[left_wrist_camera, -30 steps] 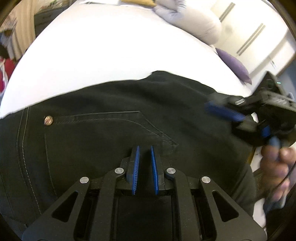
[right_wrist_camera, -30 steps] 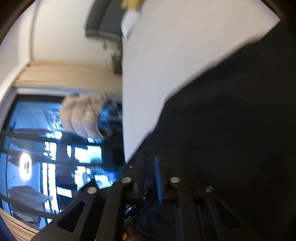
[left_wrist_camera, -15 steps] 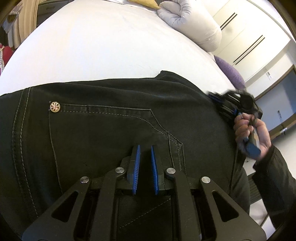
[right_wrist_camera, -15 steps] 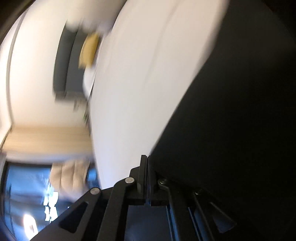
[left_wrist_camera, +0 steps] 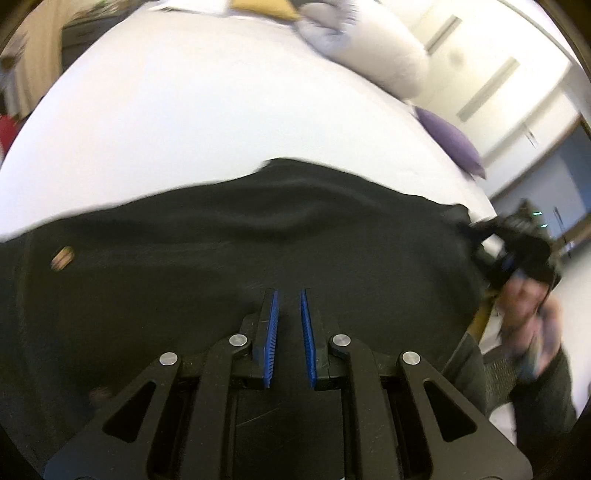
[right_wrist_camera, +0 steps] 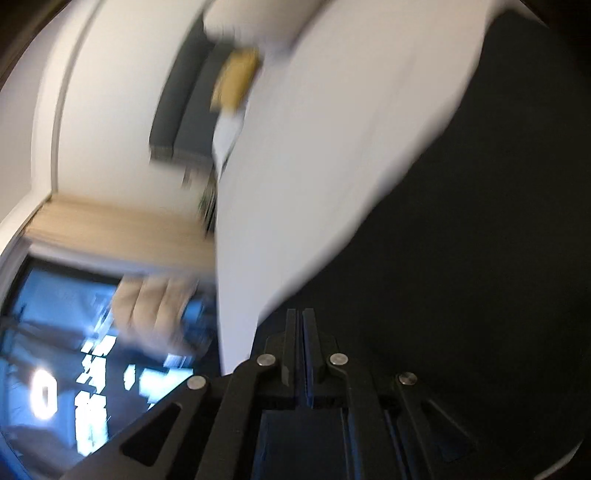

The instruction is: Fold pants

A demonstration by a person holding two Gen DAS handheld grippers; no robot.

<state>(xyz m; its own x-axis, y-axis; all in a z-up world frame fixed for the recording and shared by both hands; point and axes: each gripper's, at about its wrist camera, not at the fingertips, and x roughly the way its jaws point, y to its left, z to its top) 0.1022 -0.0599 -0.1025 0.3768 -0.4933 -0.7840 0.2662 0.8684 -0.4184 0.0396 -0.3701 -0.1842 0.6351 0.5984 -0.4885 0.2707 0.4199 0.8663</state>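
Black pants (left_wrist_camera: pixel 229 266) lie across the near part of a white bed (left_wrist_camera: pixel 207 122), with a metal rivet (left_wrist_camera: pixel 62 258) at the left. My left gripper (left_wrist_camera: pixel 287 301) hovers just over the cloth, its blue pads a small gap apart, holding nothing. My right gripper (right_wrist_camera: pixel 299 315) has its jaws pressed together at the edge of the pants (right_wrist_camera: pixel 461 258); the view is blurred and the pinch is hard to see. In the left wrist view the right gripper (left_wrist_camera: pixel 476 236) sits at the right corner of the pants, in a hand.
A white pillow (left_wrist_camera: pixel 373 48), a purple cushion (left_wrist_camera: pixel 452 142) and a yellow cushion (left_wrist_camera: pixel 266 4) lie at the far side of the bed. Wardrobe doors (left_wrist_camera: pixel 491 81) stand behind. A dark window (right_wrist_camera: pixel 74 350) and curtain (right_wrist_camera: pixel 122 236) show in the right wrist view.
The right gripper closed at the right edge of the pants. The cloth shifted and rippled, and the left gripper pulled back a little; the pocket stitching is now blurred.
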